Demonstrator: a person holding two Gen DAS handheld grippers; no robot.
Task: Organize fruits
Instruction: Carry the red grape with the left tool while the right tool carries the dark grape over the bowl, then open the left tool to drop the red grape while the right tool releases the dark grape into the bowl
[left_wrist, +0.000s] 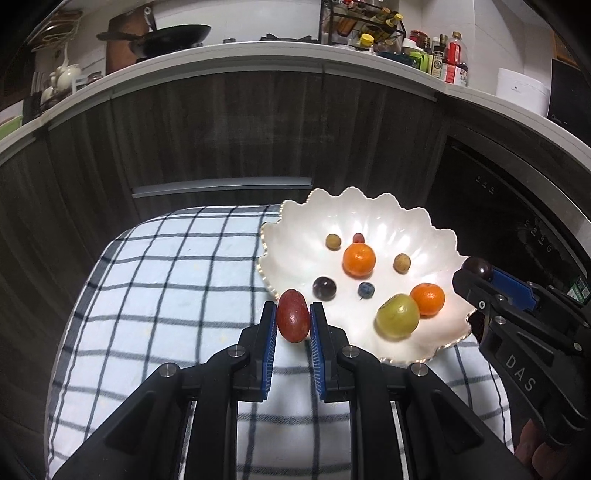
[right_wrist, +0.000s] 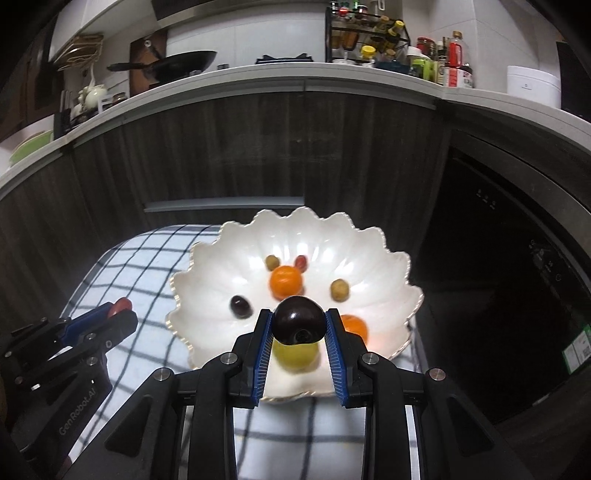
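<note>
Fruits sit in a white scalloped bowl (left_wrist: 424, 229) on a checked cloth (left_wrist: 166, 277) — two mandarins, a green fruit (left_wrist: 398, 320), a dark plum (left_wrist: 324, 287), a blueberry (left_wrist: 366, 290), two small tan fruits and a small red one at the bowl's far side. Left gripper (left_wrist: 293, 321) clamped on a red oval fruit (left_wrist: 293, 320), just outside the bowl's left rim, above the cloth. Right gripper (right_wrist: 298, 325) clamped on a dark round plum (right_wrist: 298, 320), held above the bowl's near side — the green fruit blurred right beneath it. Kitchen counter (left_wrist: 258, 55) with a wok (left_wrist: 173, 37) well behind the bowl.
</note>
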